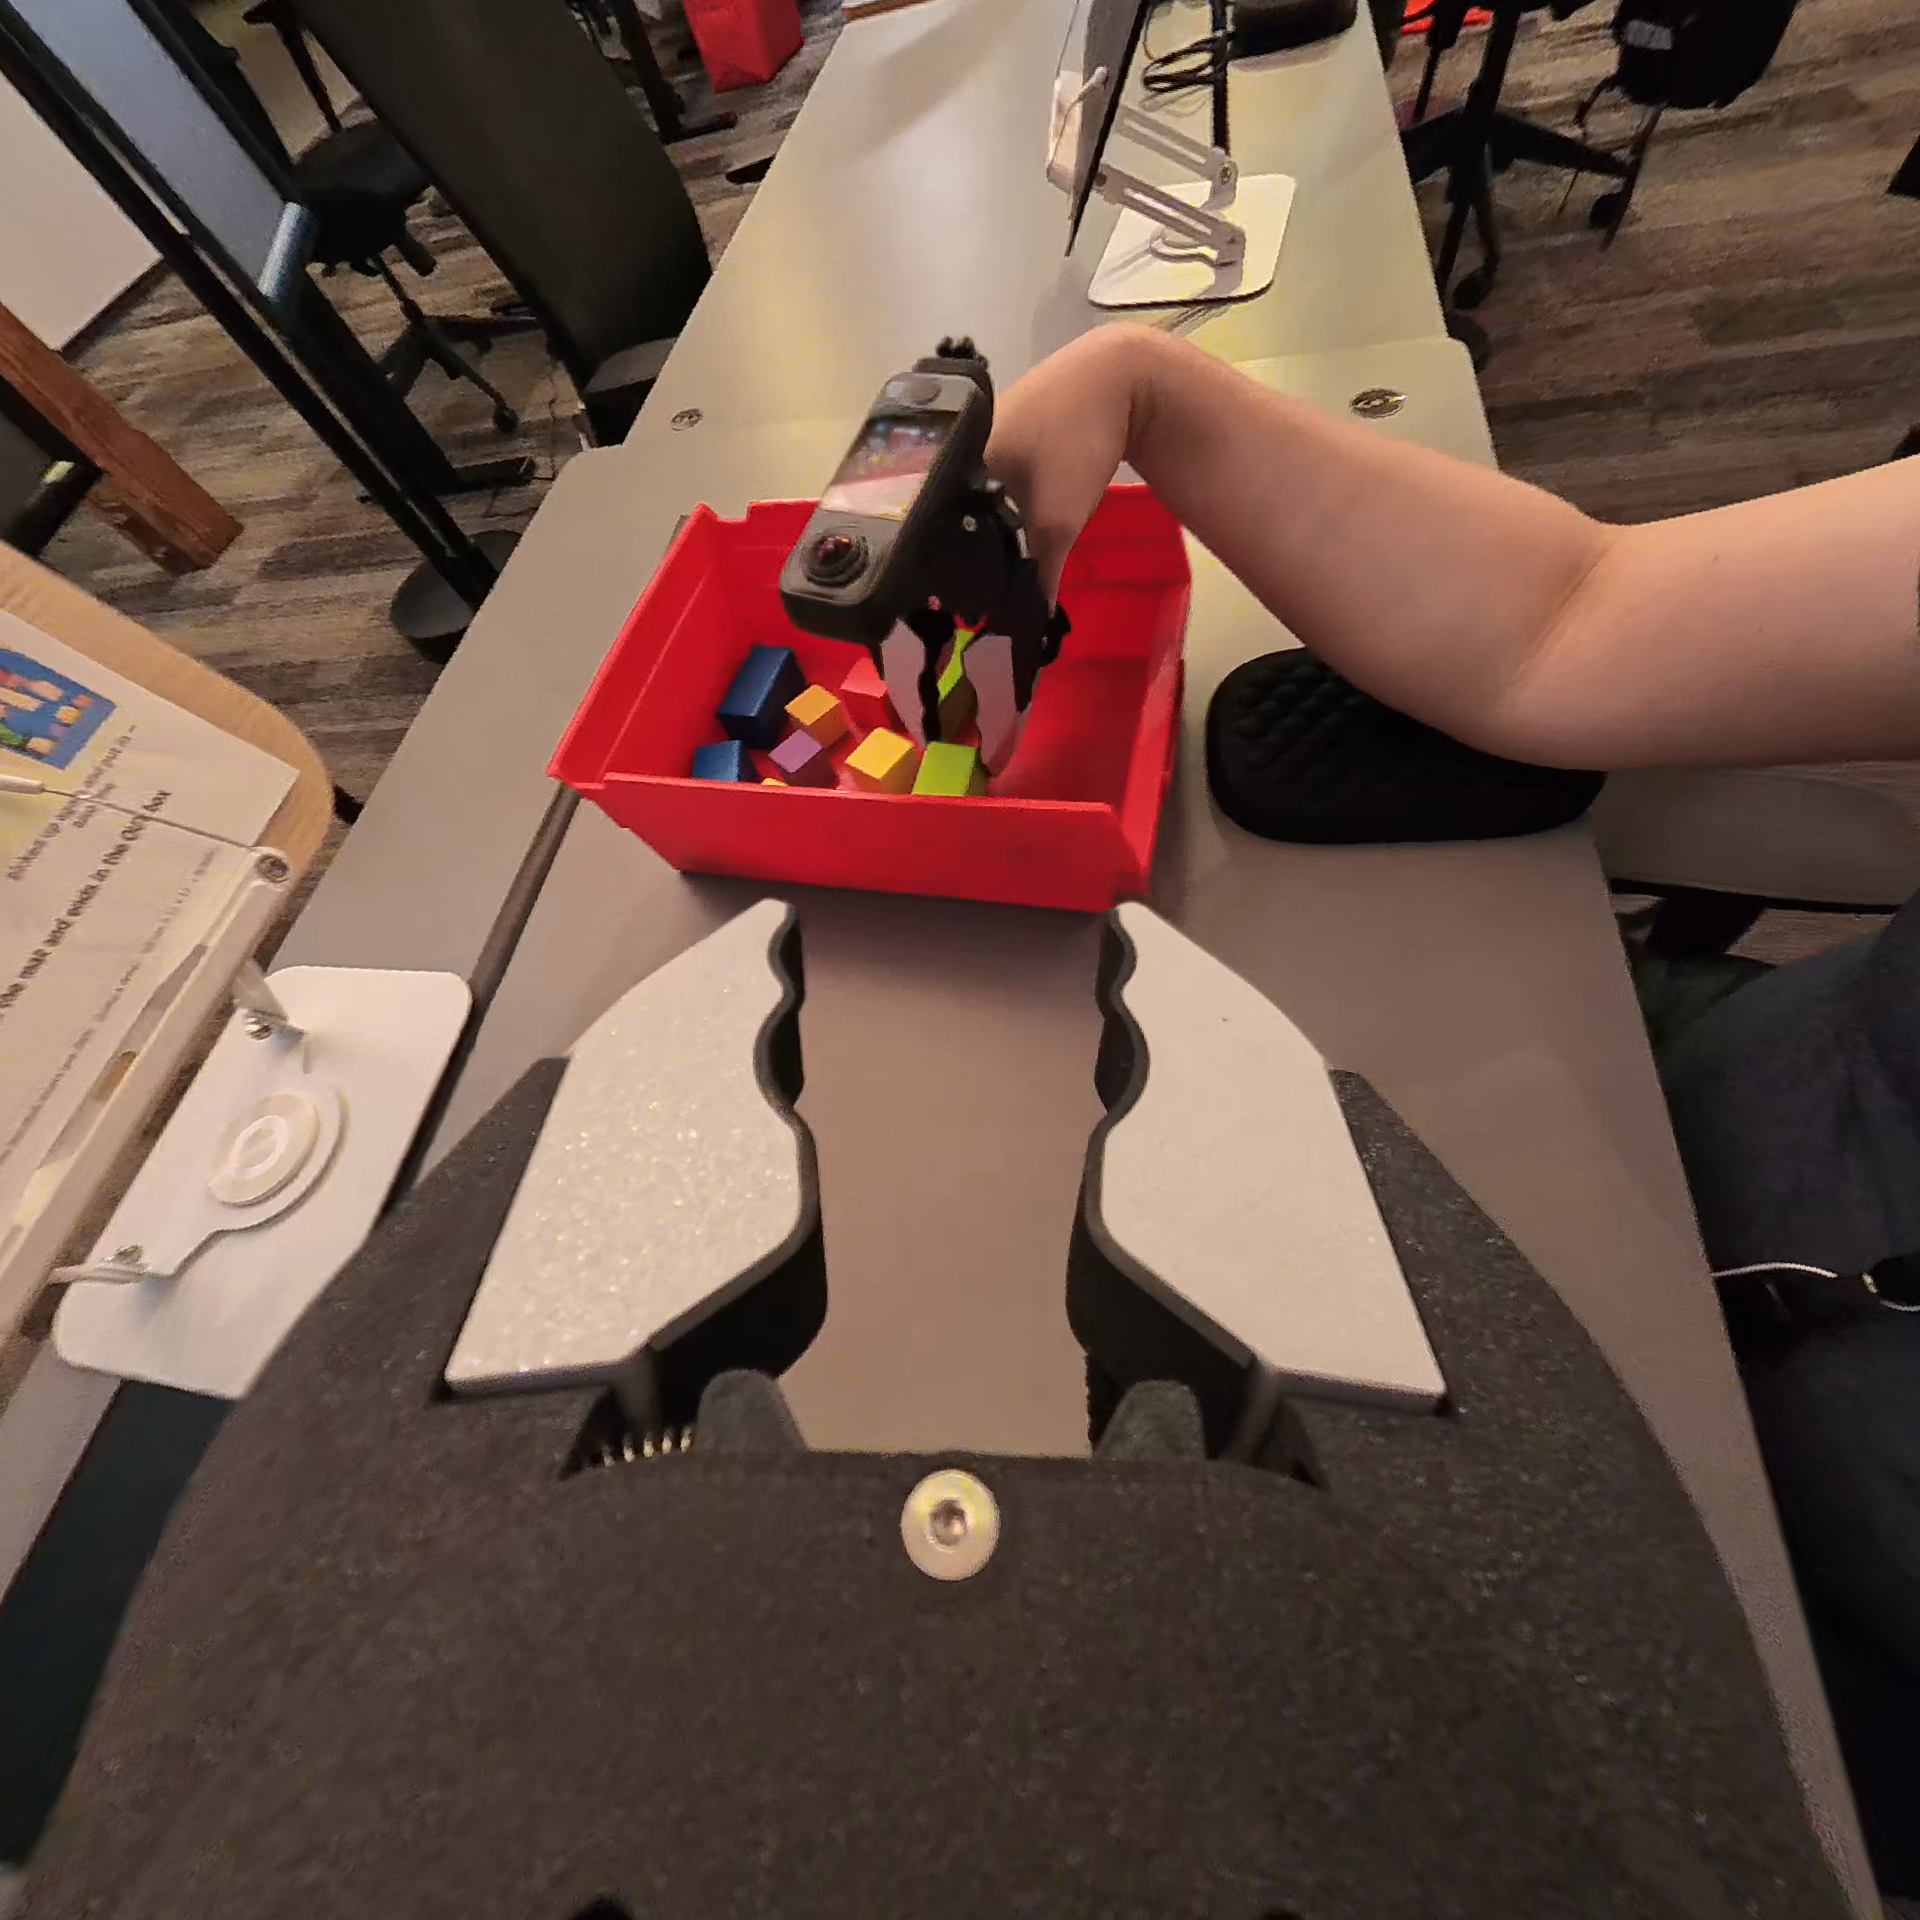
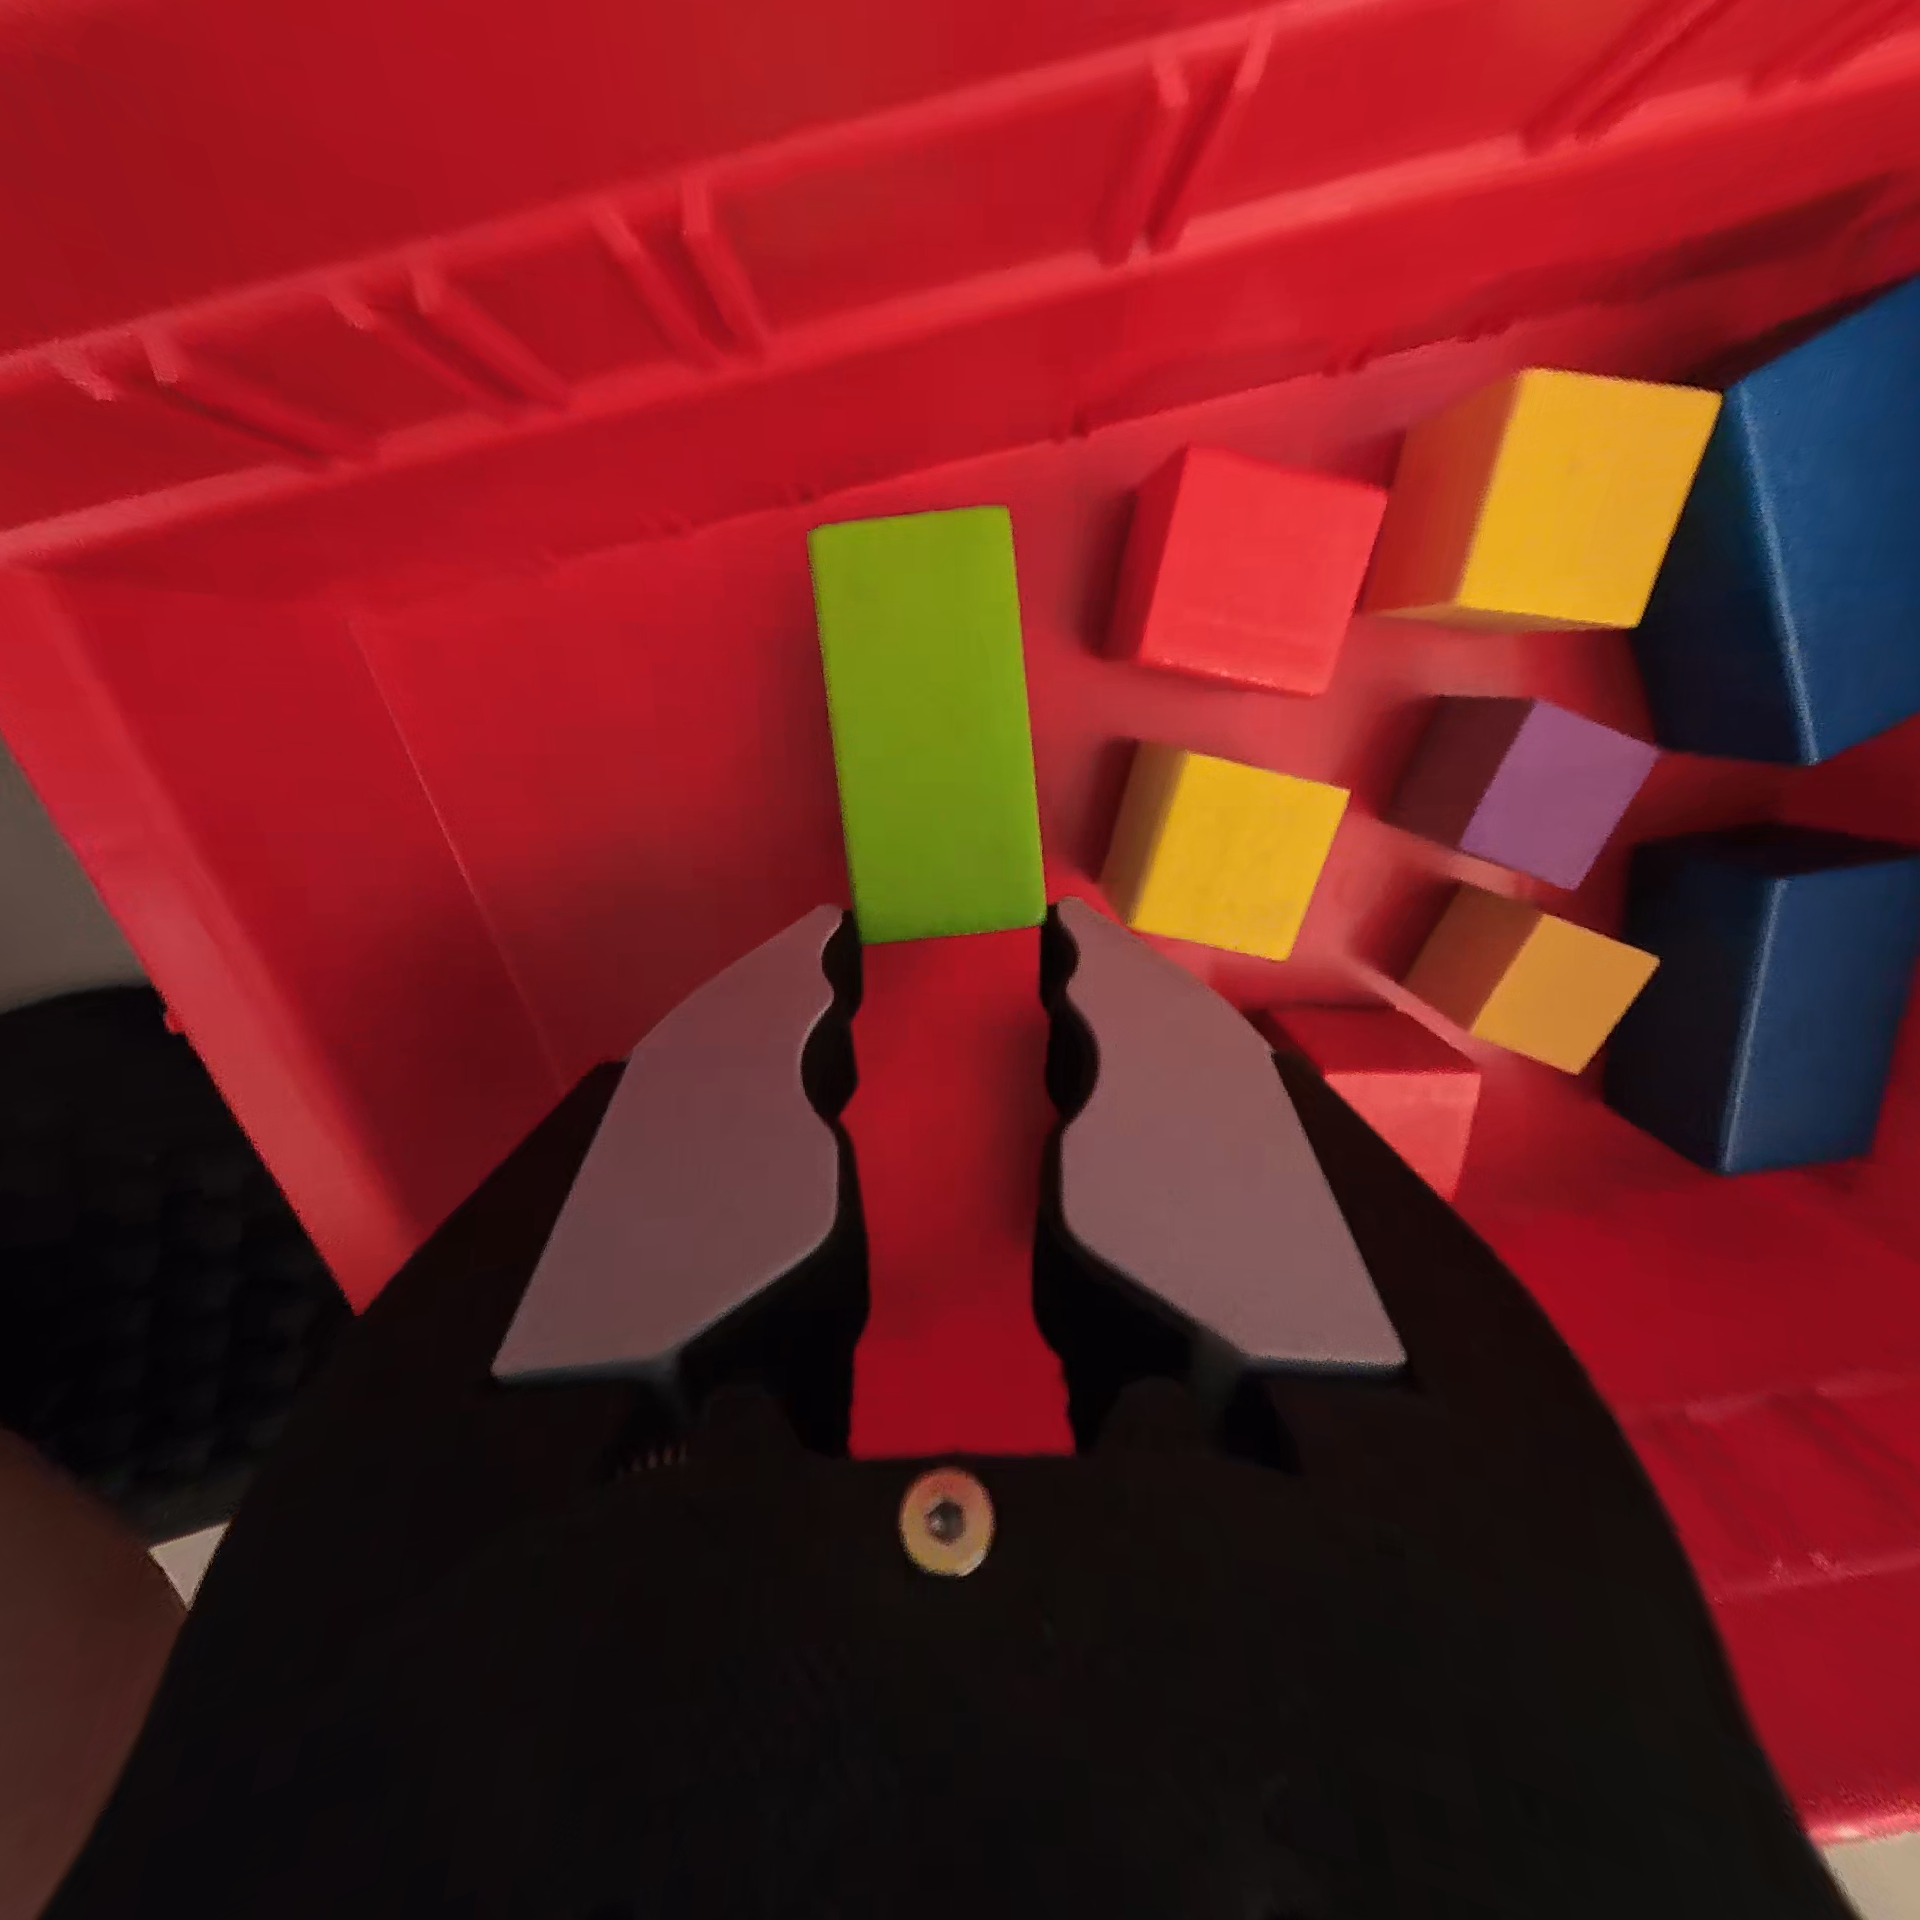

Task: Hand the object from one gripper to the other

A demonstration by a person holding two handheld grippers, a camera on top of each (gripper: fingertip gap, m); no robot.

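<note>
Grippers first: our left gripper (image 1: 951,1023) sits low in the left wrist frame, claw spread wide, nothing between the fingers, only grey desk (image 1: 935,1195) showing through the gap. It points at the red bin (image 1: 883,847), which sits mid-frame just beyond the fingertips.

Our right gripper (image 1: 961,691) is down inside that bin, centre of the left wrist frame, held by a hand (image 1: 1070,436) with the forearm coming in from the right edge. A camera is mounted on top of it.

In the right wrist view we see the right gripper (image 2: 948,925) with its tips at the near end of a green block (image 2: 928,722), centre frame. The fingers flank that end of the block, narrow gap between them, red bin floor visible through the gap. We cannot tell from these shots if the pads are actually clamping the block or just alongside it. The frame is a bit motion-blurred.

The green block is a flat oblong, long axis running up the frame, inside the bin.

Right of it in the same view: red cube (image 2: 1242,571), two yellow cubes (image 2: 1226,852) (image 2: 1548,499), purple cube (image 2: 1538,790), orange cube (image 2: 1538,977), two blue blocks (image 2: 1808,530) (image 2: 1766,1008) at the right edge.

Black padded wrist rest (image 1: 1392,743) lies on the desk just right of the bin, under the forearm.
</note>
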